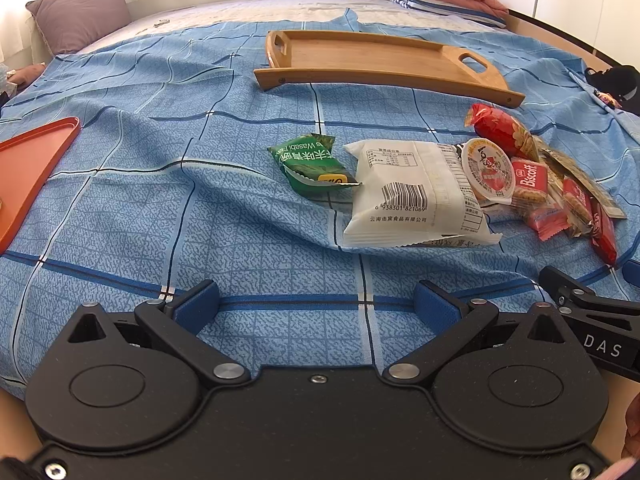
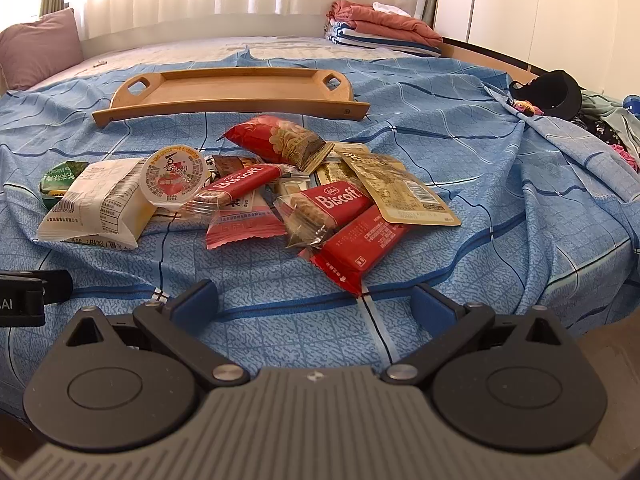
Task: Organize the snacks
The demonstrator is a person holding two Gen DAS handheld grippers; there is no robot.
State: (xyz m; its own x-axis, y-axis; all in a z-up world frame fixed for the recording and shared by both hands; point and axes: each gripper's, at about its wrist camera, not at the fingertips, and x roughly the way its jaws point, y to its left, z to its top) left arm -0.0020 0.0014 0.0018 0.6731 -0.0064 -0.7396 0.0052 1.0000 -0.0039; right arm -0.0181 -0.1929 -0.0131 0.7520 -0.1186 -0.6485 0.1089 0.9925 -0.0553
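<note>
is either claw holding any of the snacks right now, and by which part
Nothing is held. The left claw and right claw are both open over bare blue bedsheet, short of the snack pile.

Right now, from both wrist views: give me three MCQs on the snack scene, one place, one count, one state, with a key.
1. Where is the empty wooden tray with cut-out handles relative to the pile of wrapped snacks?
A. Beyond it, farther up the bed
B. Under it
C. Between the pile and the grippers

2. How many red Biscoff-labelled biscuit packets show in the right wrist view?
A. None
B. Two
C. Five

3. What state is the left gripper in?
A. Shut on the green wasabi snack packet
B. Shut on nothing
C. Open, holding nothing

Key:
1 A: the tray lies on the blue checked bedsheet past the pile, with nothing in it.
2 B: one Biscoff packet lies left, another right.
3 C: its blue pads stand wide apart over bare sheet; the green wasabi snack packet lies untouched.
</note>
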